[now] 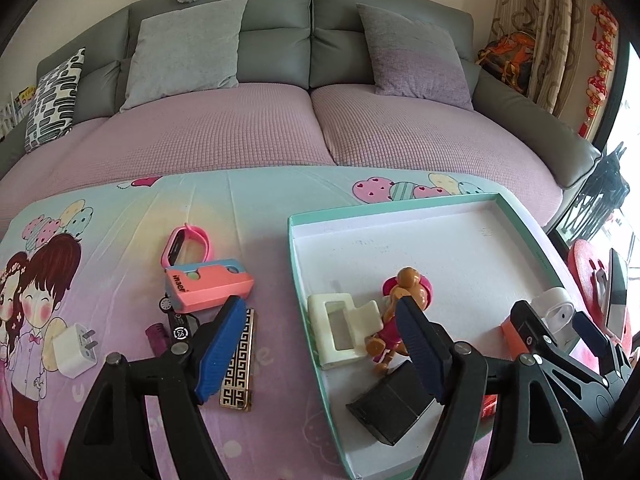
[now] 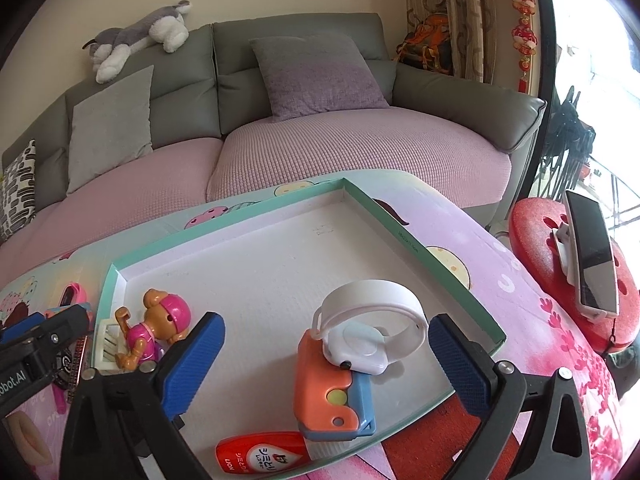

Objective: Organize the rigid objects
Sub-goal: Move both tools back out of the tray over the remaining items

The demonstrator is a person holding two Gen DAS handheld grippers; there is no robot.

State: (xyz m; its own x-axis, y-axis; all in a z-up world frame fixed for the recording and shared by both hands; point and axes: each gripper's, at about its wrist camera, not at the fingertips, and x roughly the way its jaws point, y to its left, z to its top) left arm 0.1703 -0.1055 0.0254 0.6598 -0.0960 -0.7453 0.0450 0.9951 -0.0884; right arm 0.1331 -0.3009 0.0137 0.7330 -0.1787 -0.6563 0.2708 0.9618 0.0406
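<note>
A teal-rimmed white tray (image 1: 500,200) (image 2: 344,184) lies on the cartoon-print cloth. In it are a toy pup (image 1: 404,292) (image 2: 160,320), a cream holder (image 1: 340,328), a black box (image 1: 392,404), and a white watch (image 2: 368,332) lying on an orange-and-blue case (image 2: 328,392). My right gripper (image 2: 328,360) stands open around the watch and case, its pads clear of both. Over the tray's left rim my left gripper (image 1: 320,352) is open, holding nothing. Left of the tray lie a pink watch (image 1: 184,246), a pink-and-blue case (image 1: 208,286), a patterned phone case (image 1: 238,360) and a white plug (image 1: 76,346).
A red tube (image 2: 260,456) lies at the tray's near edge. Beyond the table's right edge a red stool (image 2: 540,232) carries a phone (image 2: 592,256). A grey sofa (image 1: 280,40) with cushions runs behind the table.
</note>
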